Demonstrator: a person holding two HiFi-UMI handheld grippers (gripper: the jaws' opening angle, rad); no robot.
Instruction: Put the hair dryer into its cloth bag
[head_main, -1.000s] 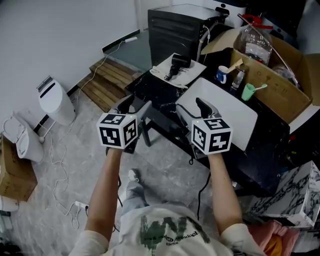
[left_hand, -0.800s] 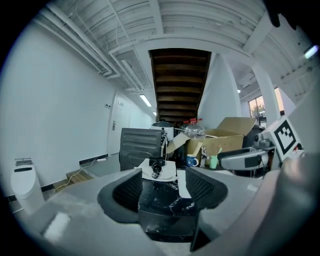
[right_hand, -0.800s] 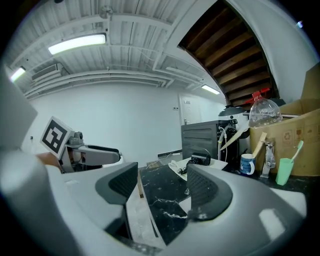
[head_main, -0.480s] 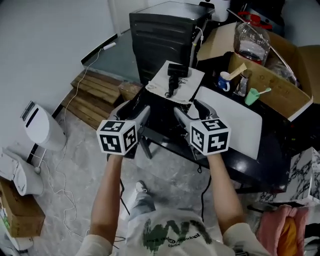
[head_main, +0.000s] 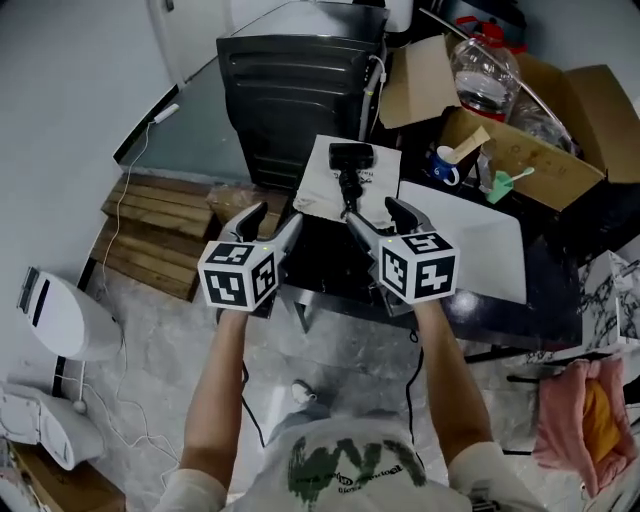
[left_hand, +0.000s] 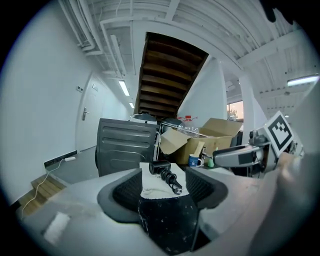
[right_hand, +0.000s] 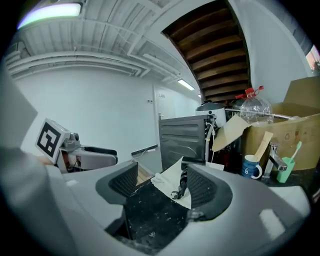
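Black tabletop (head_main: 322, 255); left gripper (head_main: 275, 220), right gripper (head_main: 378, 215) jaws spread; hair dryer (head_main: 350, 158) on cloth bag (head_main: 318, 182), part-hidden in right gripper view

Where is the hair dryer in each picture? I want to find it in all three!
Head view: the hair dryer is near the top middle, lying on the white cloth.
Left gripper view: the hair dryer is in the centre, beyond the open jaws, on the white cloth.
Right gripper view: only part of the hair dryer shows, just right of centre.
Shared landmark: the blue mug, to its right in every view.
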